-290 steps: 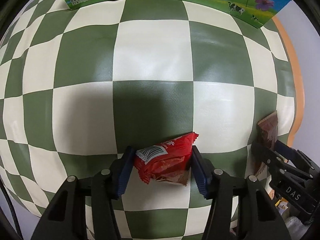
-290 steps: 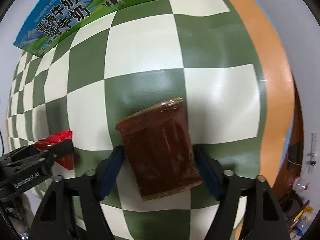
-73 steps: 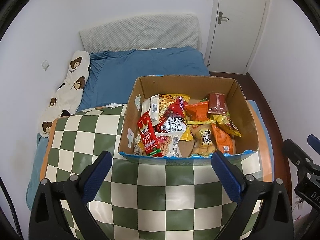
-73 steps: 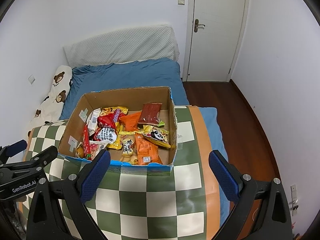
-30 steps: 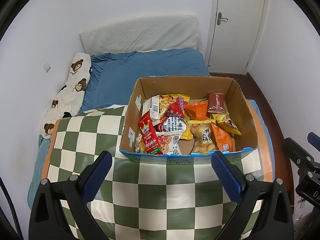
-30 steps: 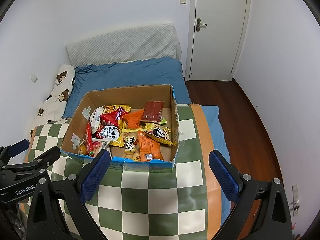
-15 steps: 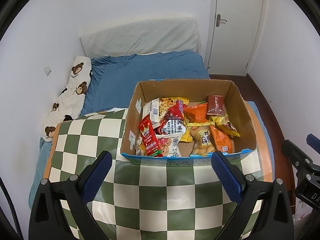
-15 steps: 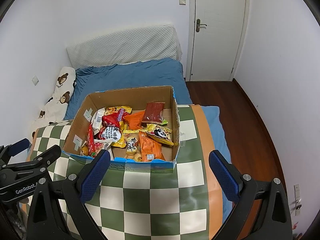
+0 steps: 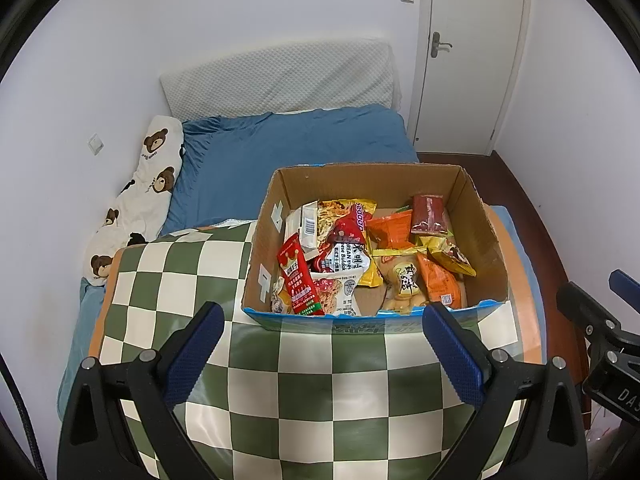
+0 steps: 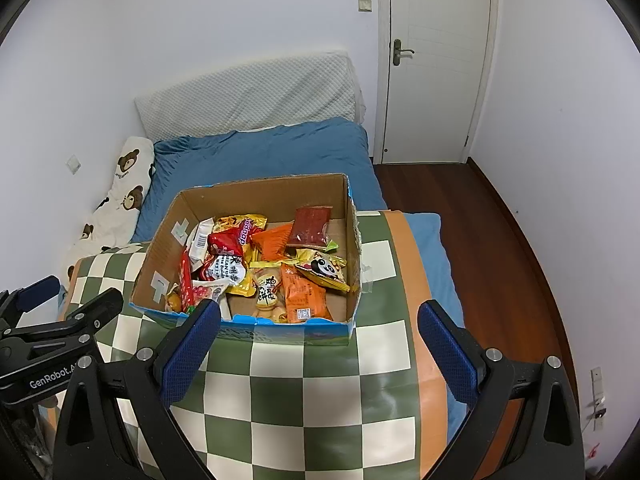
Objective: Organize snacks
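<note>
An open cardboard box (image 9: 486, 240) (image 10: 354, 248) stands on the green-and-white checkered table (image 9: 320, 396) (image 10: 304, 400). It holds several snack packets: a tall red packet (image 9: 298, 280), a brown packet (image 9: 428, 216) (image 10: 312, 226) at the back right, orange ones (image 9: 438, 284) (image 10: 302, 294). My left gripper (image 9: 324, 348) is open and empty, held above the table in front of the box. My right gripper (image 10: 320, 344) is open and empty too, at the same distance. Each gripper shows at the edge of the other's view.
A bed with a blue sheet (image 9: 288, 148) (image 10: 260, 148), a white cushion (image 9: 276, 80) and a bear-print pillow (image 9: 140, 196) lies behind the table. A white door (image 10: 436, 60) and wooden floor (image 10: 508, 248) are at the right.
Both grippers dropped their packets into the box earlier and drew back, open. Over the last second both views have shifted only slightly.
</note>
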